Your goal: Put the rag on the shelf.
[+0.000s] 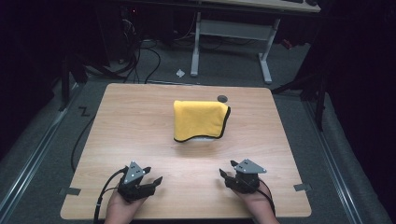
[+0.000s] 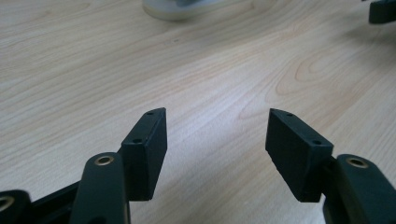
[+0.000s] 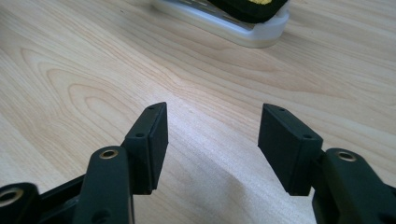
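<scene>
The yellow cloth (image 1: 201, 120) lay folded near the middle of the wooden table (image 1: 135, 130), draped over a low white tray (image 3: 252, 33) whose rim just peeped out beneath its near edge. Both hands waited at the near edge, well apart from it. The left gripper (image 1: 150, 178) had its jaws spread wide with nothing between them, and the right gripper (image 1: 227, 169) stood the same way, open over bare wood.

The cloth looked light and floppy to me, likely to sag and unfold when lifted by one point. Its dark-trimmed edge seemed the sensible place to pinch, probably a corner in each gripper, so that the fold could be kept or opened evenly. The tray under it might shift if the cloth dragged, being small and probably light too.

From above I could see the whole cloth, its fold line and how it sat between the two hands. The right gripper view showed the white tray's rim up close, with the cloth's dark edge hanging over it, while the left gripper view caught a blurred pale bit of the tray and the open pads (image 2: 148, 149) clearly.
</scene>
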Action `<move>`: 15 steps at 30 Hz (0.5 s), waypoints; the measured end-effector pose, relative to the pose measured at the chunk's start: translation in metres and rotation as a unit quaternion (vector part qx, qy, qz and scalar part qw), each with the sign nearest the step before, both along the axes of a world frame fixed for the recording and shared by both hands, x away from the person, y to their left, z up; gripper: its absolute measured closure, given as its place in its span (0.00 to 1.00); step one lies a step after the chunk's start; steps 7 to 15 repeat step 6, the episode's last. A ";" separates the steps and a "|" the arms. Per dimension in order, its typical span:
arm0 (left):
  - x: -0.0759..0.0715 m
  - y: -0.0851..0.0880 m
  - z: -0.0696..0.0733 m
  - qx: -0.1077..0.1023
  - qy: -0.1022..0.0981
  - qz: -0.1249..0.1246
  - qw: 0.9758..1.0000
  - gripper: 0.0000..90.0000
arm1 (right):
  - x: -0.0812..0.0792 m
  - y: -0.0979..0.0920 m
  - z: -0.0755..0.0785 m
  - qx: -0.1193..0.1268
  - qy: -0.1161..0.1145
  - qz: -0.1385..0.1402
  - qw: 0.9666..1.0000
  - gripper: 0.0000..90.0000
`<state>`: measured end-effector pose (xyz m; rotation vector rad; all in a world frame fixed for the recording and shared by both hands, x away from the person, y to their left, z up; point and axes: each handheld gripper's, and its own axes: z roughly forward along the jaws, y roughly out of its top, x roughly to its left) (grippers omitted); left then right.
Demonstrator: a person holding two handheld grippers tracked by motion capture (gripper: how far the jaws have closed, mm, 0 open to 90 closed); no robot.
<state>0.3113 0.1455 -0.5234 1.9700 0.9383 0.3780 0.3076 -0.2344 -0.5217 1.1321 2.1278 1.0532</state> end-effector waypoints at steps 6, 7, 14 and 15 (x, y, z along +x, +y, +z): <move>0.005 0.007 -0.004 -0.003 0.010 0.011 1.000 0.43 | 0.004 -0.008 -0.002 0.023 0.010 -0.016 1.000 0.47; 0.005 0.007 -0.004 -0.003 0.010 0.011 1.000 0.43 | 0.004 -0.008 -0.002 0.023 0.010 -0.016 1.000 0.47; 0.005 0.007 -0.004 -0.003 0.010 0.011 1.000 0.43 | 0.004 -0.008 -0.002 0.023 0.010 -0.016 1.000 0.47; 0.005 0.007 -0.004 -0.003 0.010 0.011 1.000 0.43 | 0.004 -0.008 -0.002 0.023 0.010 -0.016 1.000 0.47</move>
